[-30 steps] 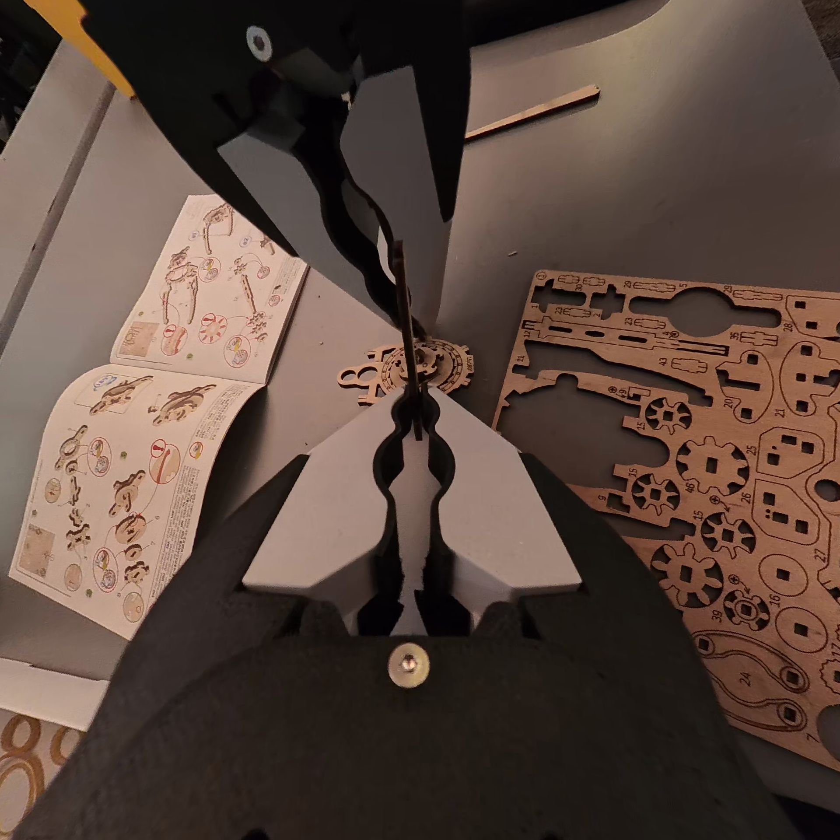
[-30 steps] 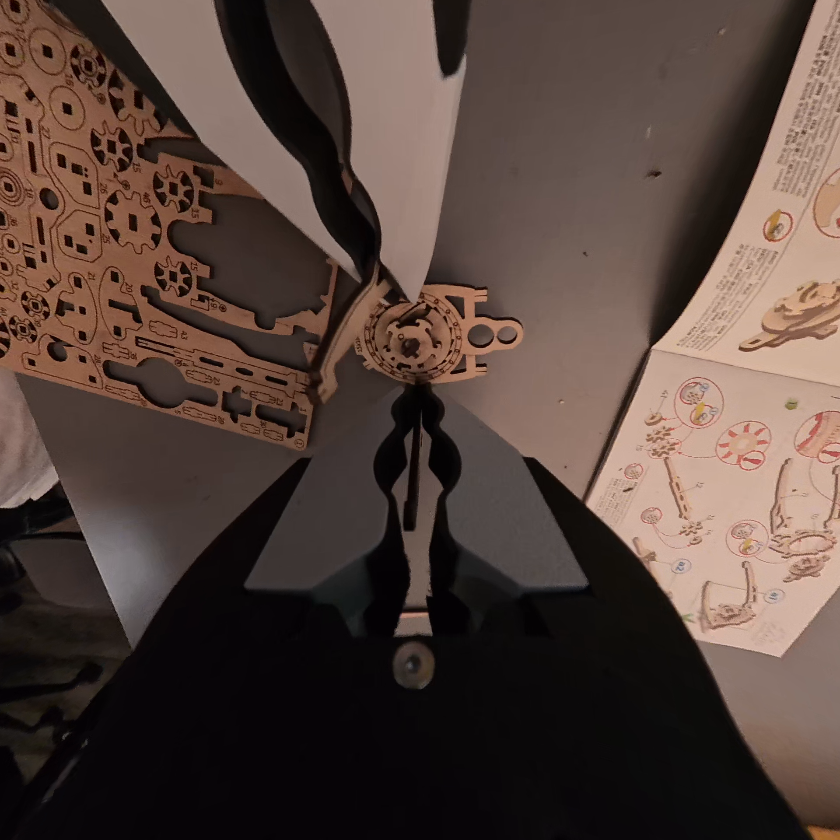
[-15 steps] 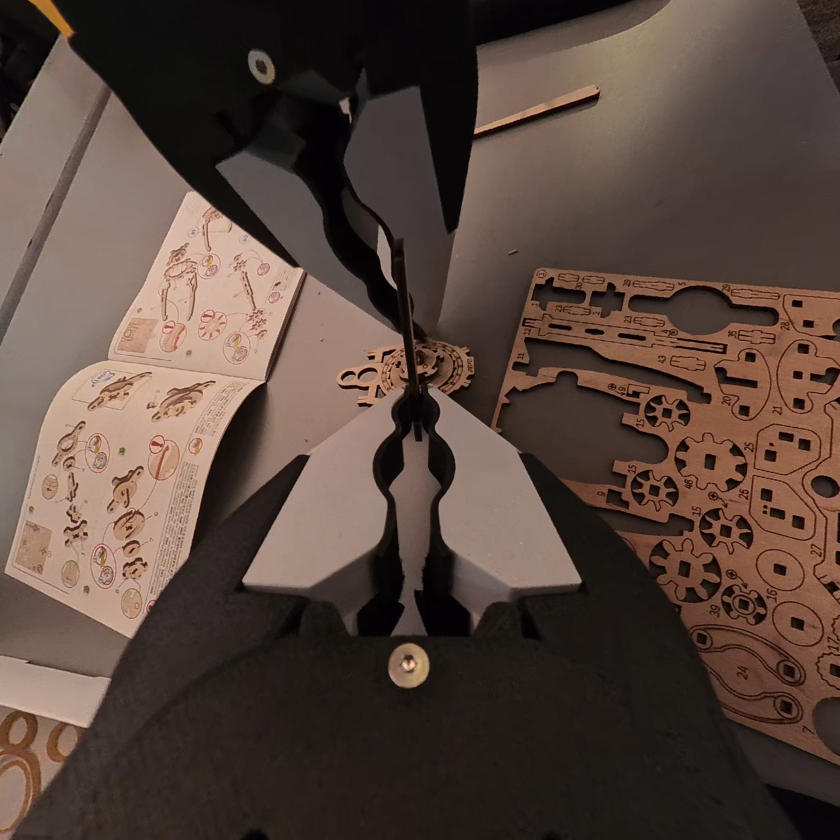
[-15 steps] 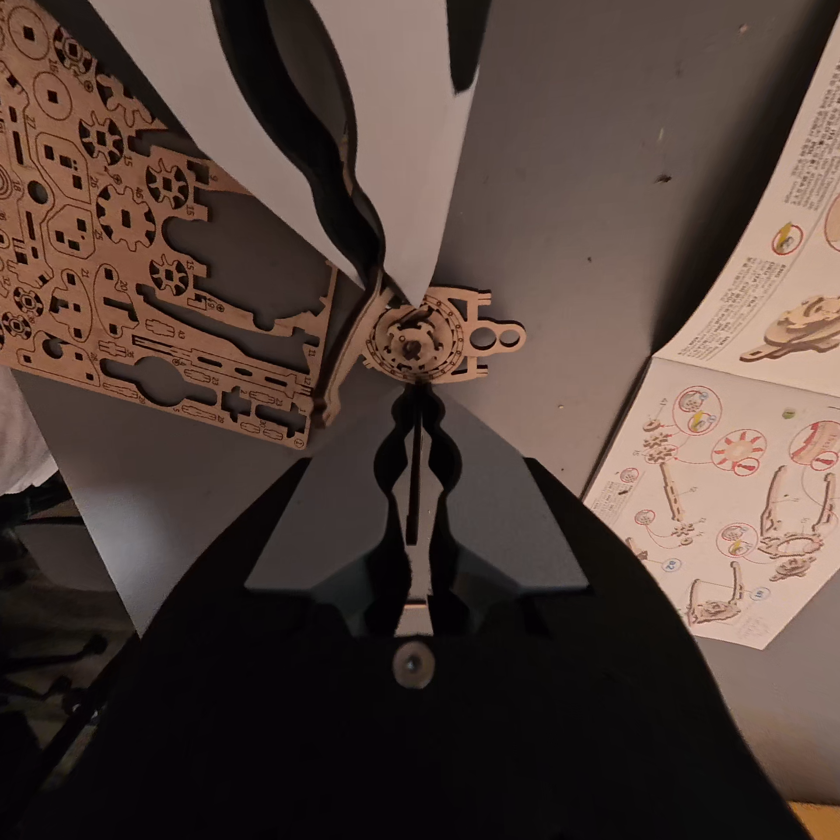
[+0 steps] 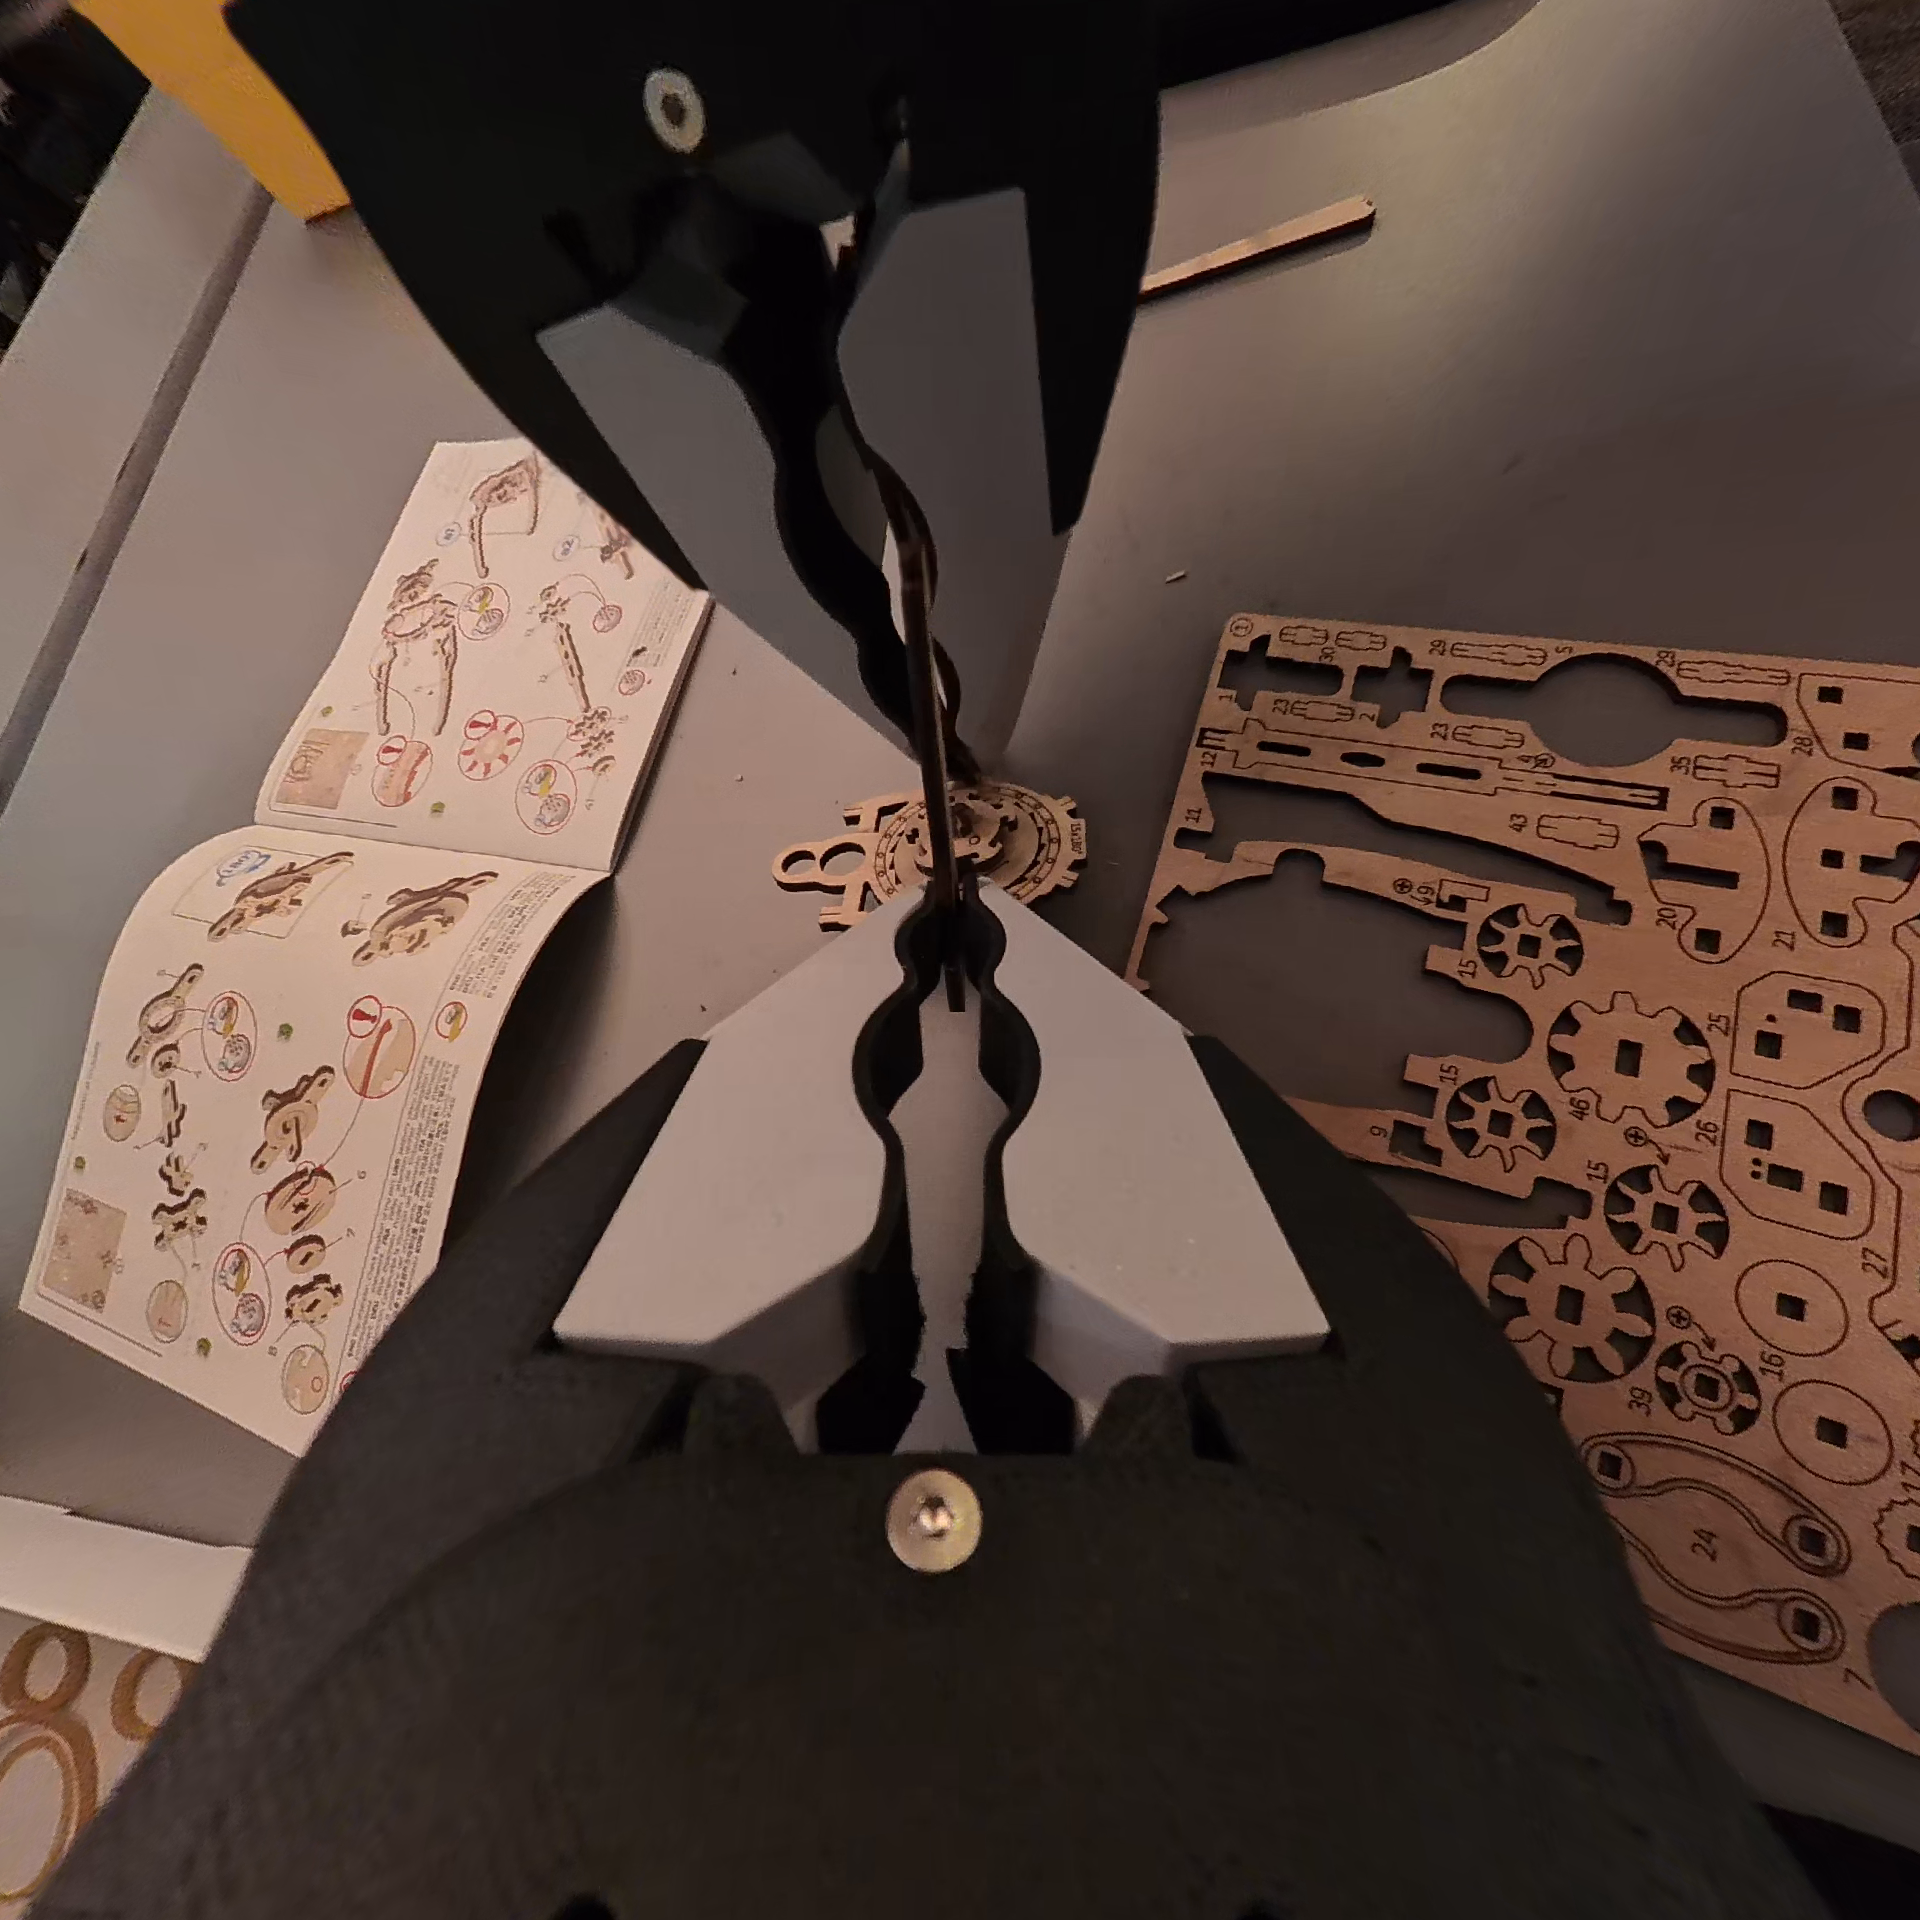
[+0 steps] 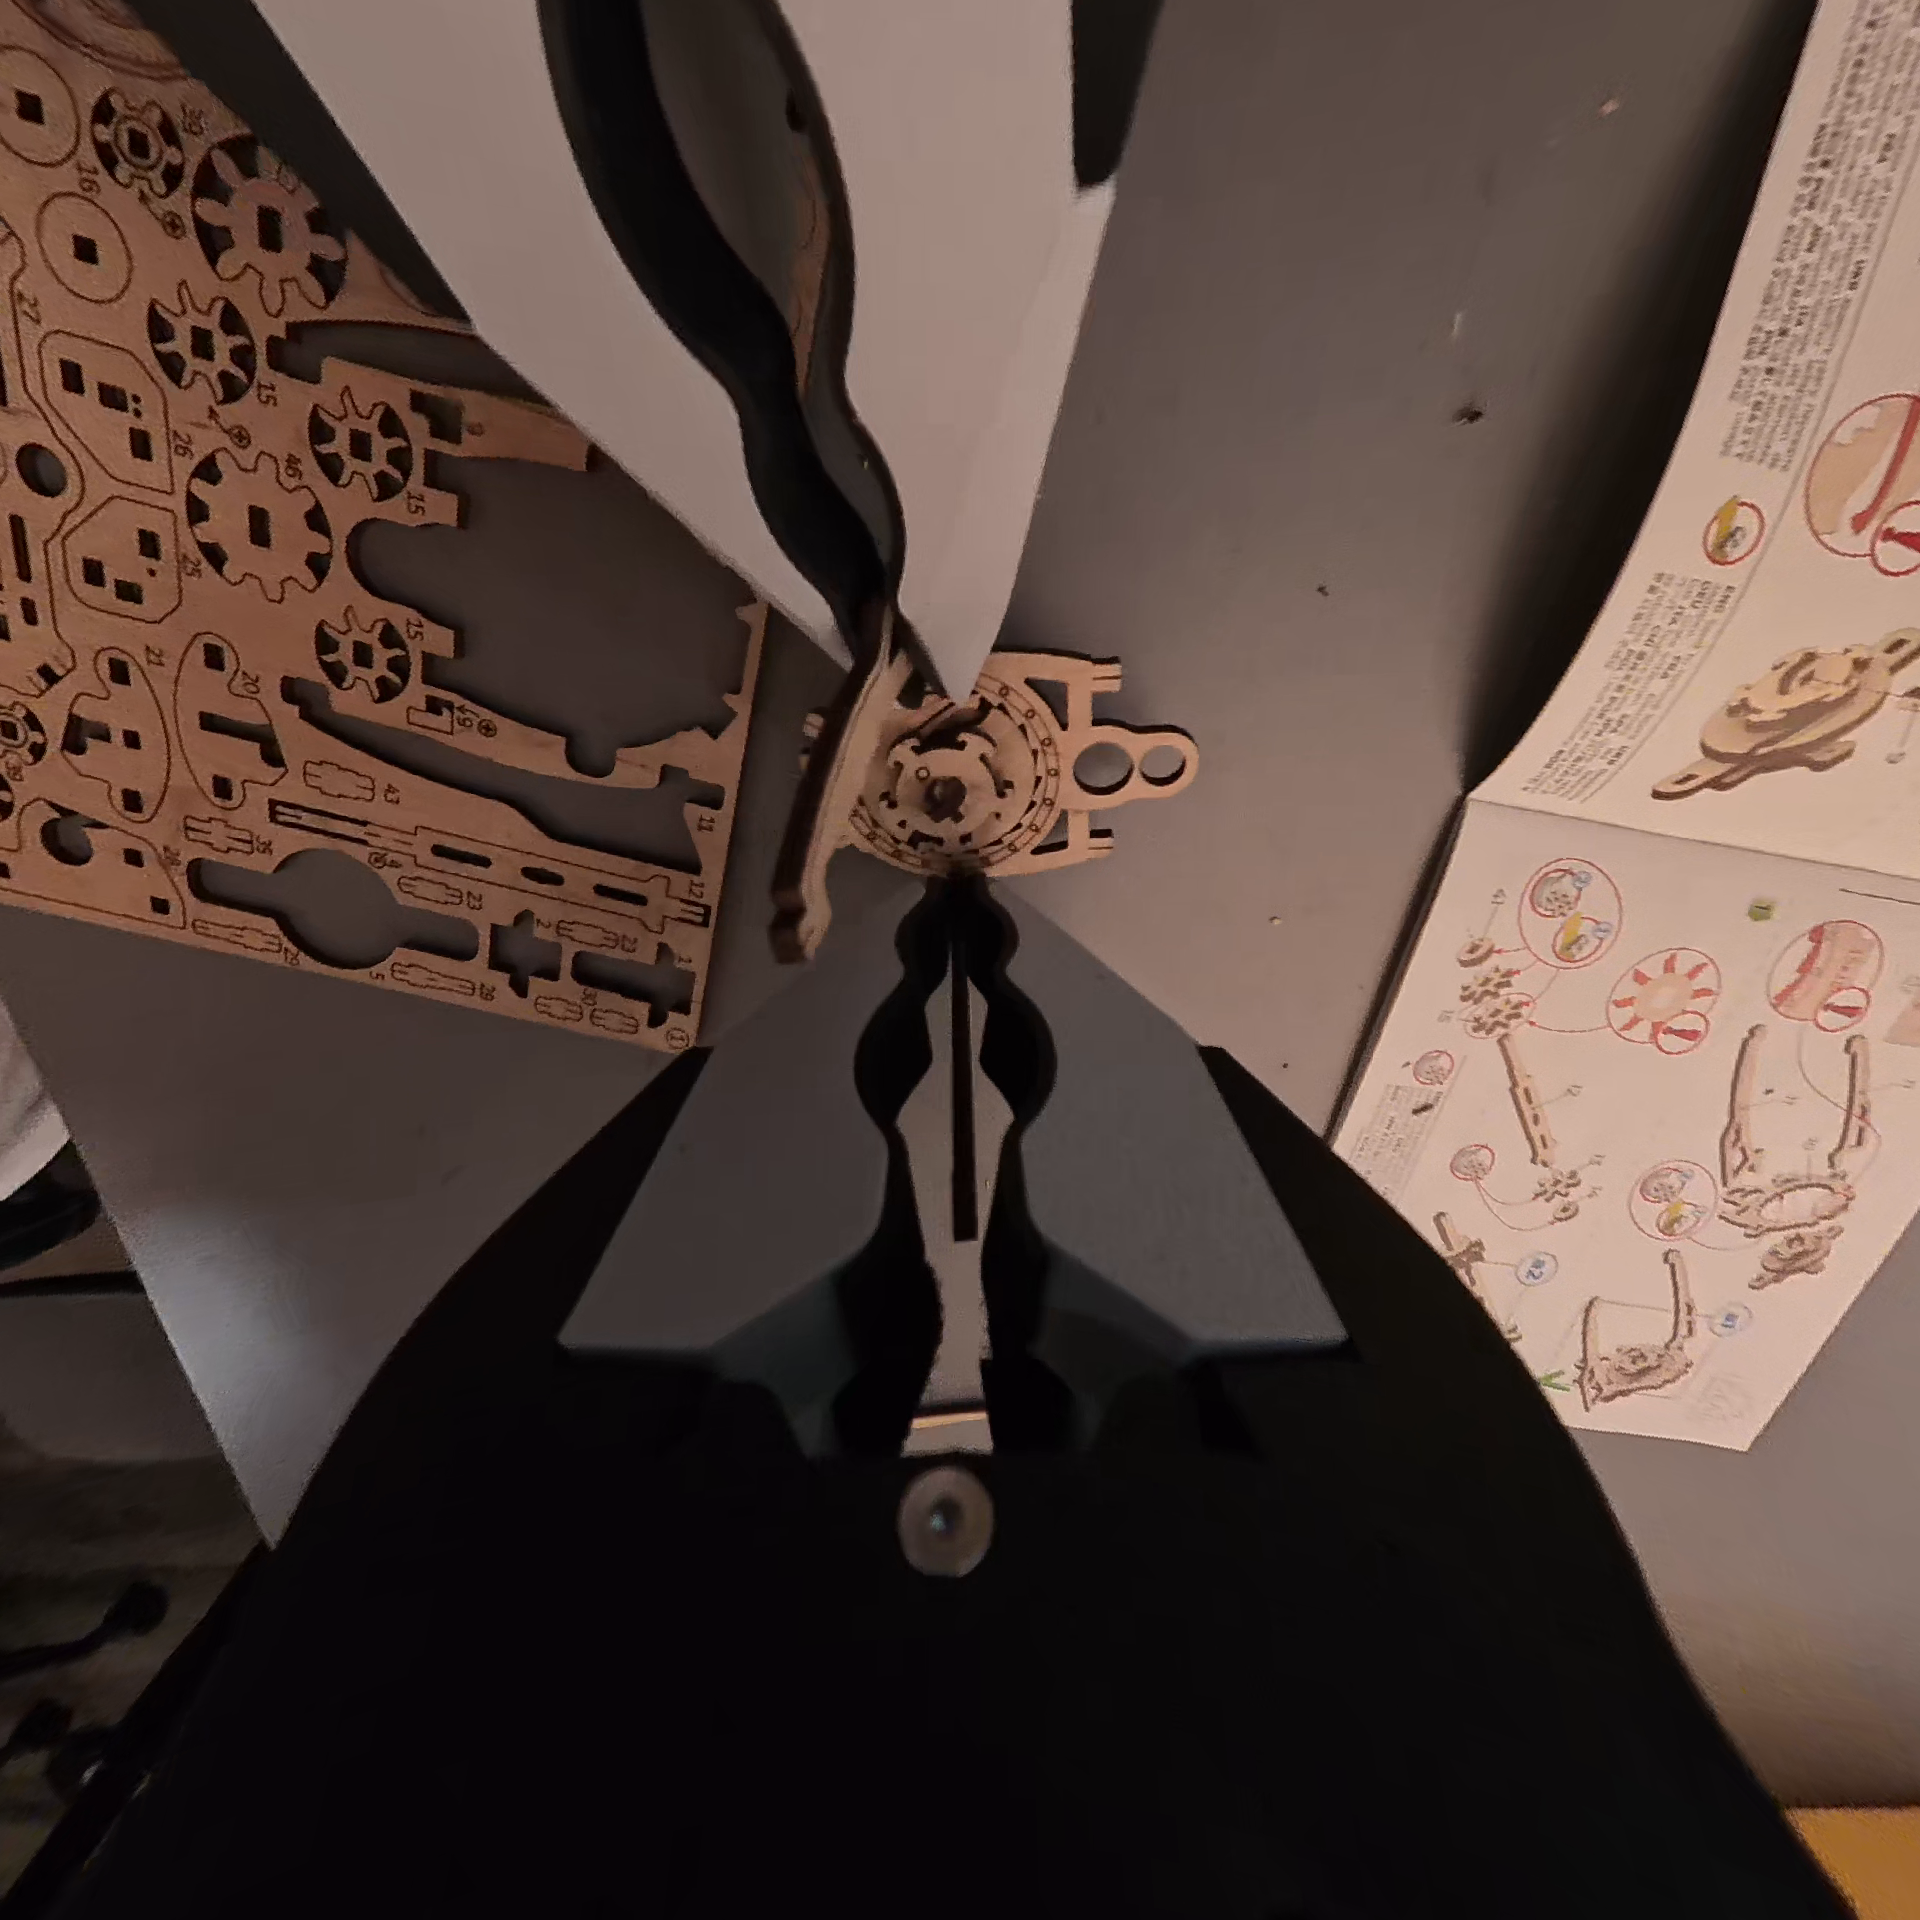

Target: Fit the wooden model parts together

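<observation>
Pinching one thin wooden strip (image 5: pixel 928 727) from opposite ends, the two grippers face each other over the grey table (image 5: pixel 1507 395): the left gripper (image 5: pixel 948 935) has its fingers pressed onto the strip's near end, and the right gripper (image 6: pixel 958 914) grips it from the far side, its fingers likewise closed on wood. The strip shows edge-on in both wrist views, a dark line running along each gripper's fingers, so its long axis lies between the two tips.

Directly below the meeting point lies the round geared assembly (image 6: pixel 977 790), flat on the table with its two-holed tab pointing toward the instruction booklet (image 5: pixel 312 935). In the right wrist view a curved wooden piece (image 6: pixel 831 821) hangs down from the left gripper's fingers, just beside the assembly's rim (whether it touches, I cannot tell). The coming move, as I judge it, turns on bringing this held part down onto the hub at the assembly's centre, and both grippers sit about equally near.

The punched-out parts sheet (image 5: pixel 1558 1039) lies beside the assembly, and a loose wooden stick (image 5: pixel 1257 244) lies well apart, farther up the table.

Hidden: the hub's slot, the strip's middle behind the finger pads, and whether strip and curved piece are one part
</observation>
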Demonstrator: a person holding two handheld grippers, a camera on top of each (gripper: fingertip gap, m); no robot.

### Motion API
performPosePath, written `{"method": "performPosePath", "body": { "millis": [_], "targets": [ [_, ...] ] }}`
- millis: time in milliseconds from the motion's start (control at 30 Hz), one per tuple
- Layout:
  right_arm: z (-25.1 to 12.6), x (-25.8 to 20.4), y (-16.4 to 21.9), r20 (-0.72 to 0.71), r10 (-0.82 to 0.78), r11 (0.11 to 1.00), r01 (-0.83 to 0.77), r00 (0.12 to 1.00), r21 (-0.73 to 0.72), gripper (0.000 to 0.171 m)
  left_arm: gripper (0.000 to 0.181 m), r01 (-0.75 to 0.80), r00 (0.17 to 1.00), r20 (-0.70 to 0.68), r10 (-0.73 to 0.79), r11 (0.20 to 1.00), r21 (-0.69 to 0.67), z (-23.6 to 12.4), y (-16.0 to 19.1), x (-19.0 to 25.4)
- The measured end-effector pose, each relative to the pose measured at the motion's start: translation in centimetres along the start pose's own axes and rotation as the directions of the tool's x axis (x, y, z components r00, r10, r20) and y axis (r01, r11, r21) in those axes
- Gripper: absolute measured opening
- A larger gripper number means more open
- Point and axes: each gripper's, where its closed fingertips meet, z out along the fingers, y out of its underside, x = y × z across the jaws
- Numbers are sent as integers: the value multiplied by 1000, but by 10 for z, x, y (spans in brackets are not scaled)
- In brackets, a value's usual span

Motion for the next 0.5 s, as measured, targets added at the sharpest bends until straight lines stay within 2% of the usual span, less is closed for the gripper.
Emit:
{"method": "performPosePath", "body": {
  "millis": [33,267,500],
  "targets": [
    [0,0,0,-12,-3,1000,3,1000,3,1,1,0,1000,-1,0,1000,0,0,0,0],
    [0,1,0,-64,-11,999,13,998,30,1,1,-1,1000,3,1,1000,1,1,0,0],
    [1,1,-1,-16,7,994,-5,1000,108,1,1,-2,1000,4,2,1000,1,1,0,0]
  ]
}}
